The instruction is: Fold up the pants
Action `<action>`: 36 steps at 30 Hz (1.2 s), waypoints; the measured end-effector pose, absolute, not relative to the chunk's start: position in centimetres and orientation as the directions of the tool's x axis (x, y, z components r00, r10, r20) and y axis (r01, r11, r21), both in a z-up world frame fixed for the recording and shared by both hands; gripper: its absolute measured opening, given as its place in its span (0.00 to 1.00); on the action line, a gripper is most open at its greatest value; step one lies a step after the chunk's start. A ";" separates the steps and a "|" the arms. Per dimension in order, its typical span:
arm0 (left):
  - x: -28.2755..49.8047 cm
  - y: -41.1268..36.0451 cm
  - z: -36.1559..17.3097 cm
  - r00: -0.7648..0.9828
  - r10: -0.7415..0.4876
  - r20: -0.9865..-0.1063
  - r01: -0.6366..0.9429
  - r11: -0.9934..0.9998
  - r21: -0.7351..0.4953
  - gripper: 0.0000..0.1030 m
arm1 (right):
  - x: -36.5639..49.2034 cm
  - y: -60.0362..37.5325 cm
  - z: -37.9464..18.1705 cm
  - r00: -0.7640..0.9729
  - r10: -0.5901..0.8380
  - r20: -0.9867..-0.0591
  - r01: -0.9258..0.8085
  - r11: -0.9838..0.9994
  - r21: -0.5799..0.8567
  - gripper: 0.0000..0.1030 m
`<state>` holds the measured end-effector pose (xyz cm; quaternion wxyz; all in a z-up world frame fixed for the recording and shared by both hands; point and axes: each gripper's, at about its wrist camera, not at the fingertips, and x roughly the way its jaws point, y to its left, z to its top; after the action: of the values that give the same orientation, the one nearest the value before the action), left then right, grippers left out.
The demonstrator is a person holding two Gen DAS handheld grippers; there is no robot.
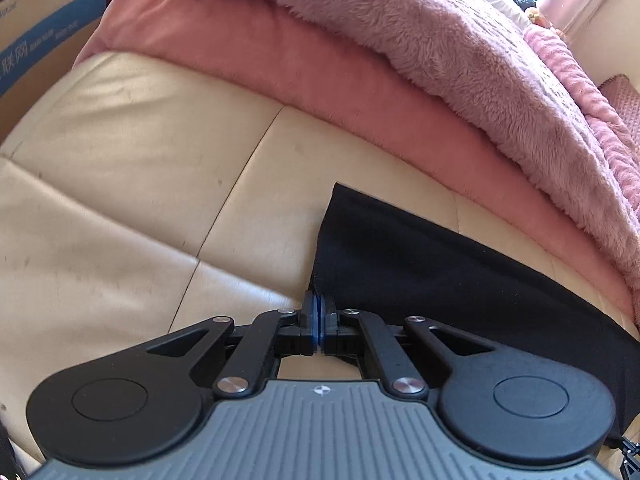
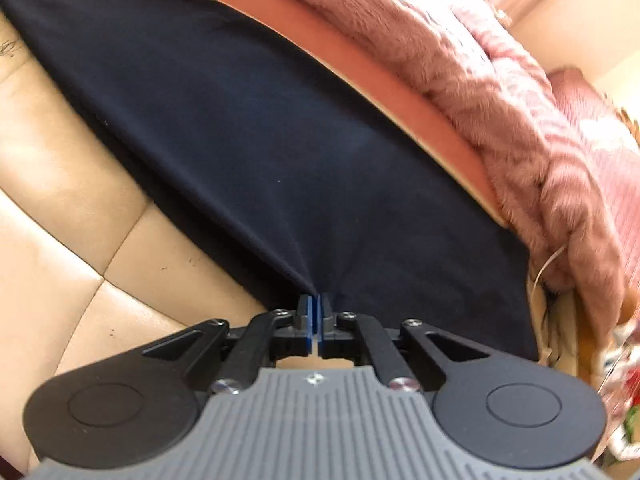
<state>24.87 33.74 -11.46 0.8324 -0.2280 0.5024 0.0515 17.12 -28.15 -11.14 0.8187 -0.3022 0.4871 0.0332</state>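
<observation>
Item: dark navy pants point(image 2: 256, 128), spread flat on a cream leather cushion surface point(image 1: 140, 168) with stitched seams.

Location, right wrist view: fills the middle of the frame, running from the upper left corner down to the lower right; far edge beside a pink sheet point(image 2: 384, 92), near edge crossing bare cushion at left. Fabric gathered into fine creases that fan out from the tips of the right gripper point(image 2: 315, 304).

Right gripper: blue pads brought together, pinching a small tuck of the pants cloth at its near edge. Closed on the fabric.

Location, left wrist view: pants point(image 1: 440, 272) to the right of and ahead of the left gripper point(image 1: 319, 308); a squared corner of cloth pointing up and away, left edge dropping straight to the fingertips.

Left gripper: pads pressed together at the very edge of the cloth, apparently with the hem nipped between them; grip too thin to see clearly.

Surroundings: fluffy mauve blanket point(image 1: 420, 40) heaped over the pink sheet point(image 1: 280, 64) beyond the pants; cardboard box with a blue band point(image 1: 44, 36) at the far left.
</observation>
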 end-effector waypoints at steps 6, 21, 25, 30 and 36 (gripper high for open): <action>25.3 32.8 -11.7 0.448 -0.104 -0.888 -0.285 0.925 -0.253 0.09 | 17.4 -27.9 -12.0 0.491 -0.230 -0.840 -0.400 0.798 -0.452 0.00; 17.9 32.4 -12.8 0.649 -0.180 -0.739 -0.568 0.531 -0.629 0.51 | 18.8 -29.0 -6.7 0.604 -0.023 -0.796 -0.150 0.978 -0.142 0.22; 18.0 30.7 -14.0 0.667 -0.141 -0.732 -0.601 0.480 -0.640 0.57 | 20.8 -27.8 -7.3 0.624 -0.006 -0.781 -0.117 0.988 -0.101 0.14; 19.2 29.6 -13.8 0.685 -0.062 -0.726 -0.600 0.517 -0.611 0.53 | 22.9 -26.1 -8.5 0.609 0.023 -0.793 -0.122 0.990 -0.066 0.11; 19.1 29.5 -14.5 0.685 -0.010 -0.728 -0.624 0.507 -0.594 0.07 | 23.9 -24.9 -9.4 0.590 0.035 -0.806 -0.129 0.990 -0.051 0.11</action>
<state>19.10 29.53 -14.48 0.7959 -0.4573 0.3468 0.1927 23.86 -24.88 -9.36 0.8902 -0.0519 0.4503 0.0462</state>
